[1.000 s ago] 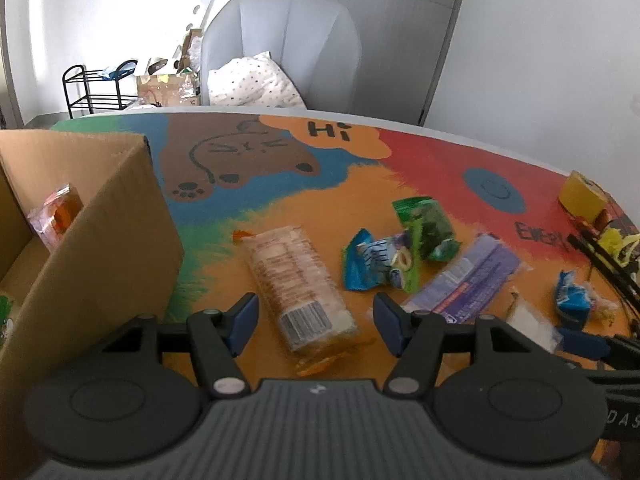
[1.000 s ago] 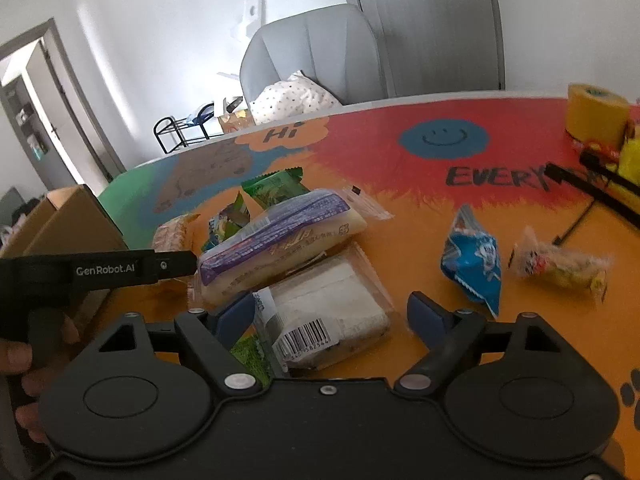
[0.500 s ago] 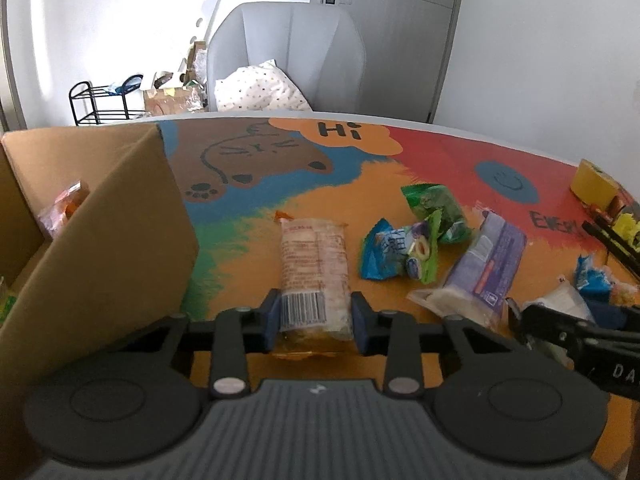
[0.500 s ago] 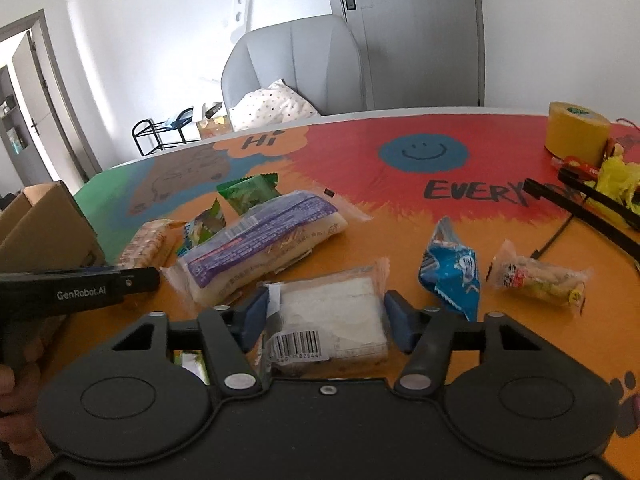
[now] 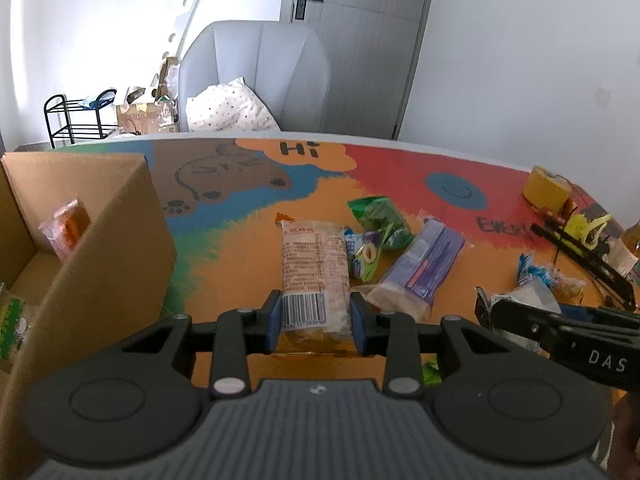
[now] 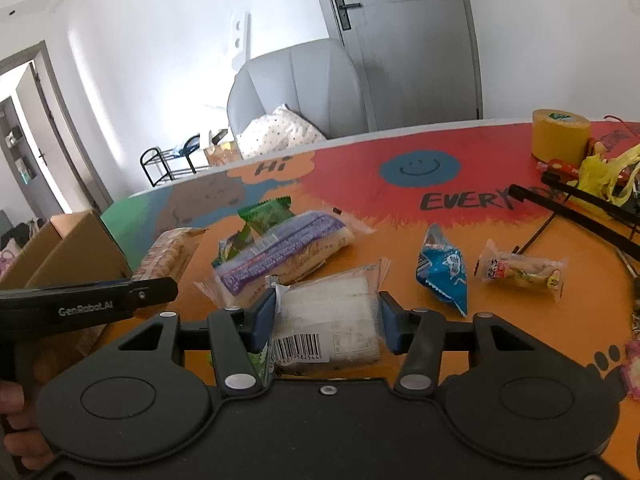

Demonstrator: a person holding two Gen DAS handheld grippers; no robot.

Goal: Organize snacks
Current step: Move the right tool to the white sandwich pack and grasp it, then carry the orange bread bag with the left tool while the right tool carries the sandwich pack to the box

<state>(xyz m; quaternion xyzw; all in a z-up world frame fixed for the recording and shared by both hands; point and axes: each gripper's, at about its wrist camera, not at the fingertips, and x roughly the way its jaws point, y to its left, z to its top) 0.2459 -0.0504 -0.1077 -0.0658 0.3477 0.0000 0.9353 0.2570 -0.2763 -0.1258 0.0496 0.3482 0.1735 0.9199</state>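
Two grippers at work over a painted table (image 6: pixel 500 240). Left gripper (image 5: pixel 314 322) clamped by its blue pads on the barcode end of one long clear-wrapped biscuit pack (image 5: pixel 312 268), whose far end lies toward the table's middle. Right gripper (image 6: pixel 326 322) with jaws closing on one flat, clear-wrapped white sandwich pack (image 6: pixel 328 312), pads pressed against both sides. Loose on the orange area between and beyond: one purple-printed bread pack (image 6: pixel 280 252), one green crinkled packet (image 6: pixel 266 214), one blue foil packet (image 6: pixel 442 270), one small clear packet of yellowish snack (image 6: pixel 520 268). One open corrugated cardboard box (image 5: pixel 100 248) at the table's left edge, just beside the left gripper, with one orange-tinted packet (image 5: pixel 66 228) leaning on its inner wall. One roll of yellow tape (image 6: pixel 560 140) near the far right edge, beside black rods and yellow strips. Bare room on the red and brown painted surface toward the far rim. One grey chair (image 5: pixel 256 76) with a dotted cushion behind the table.
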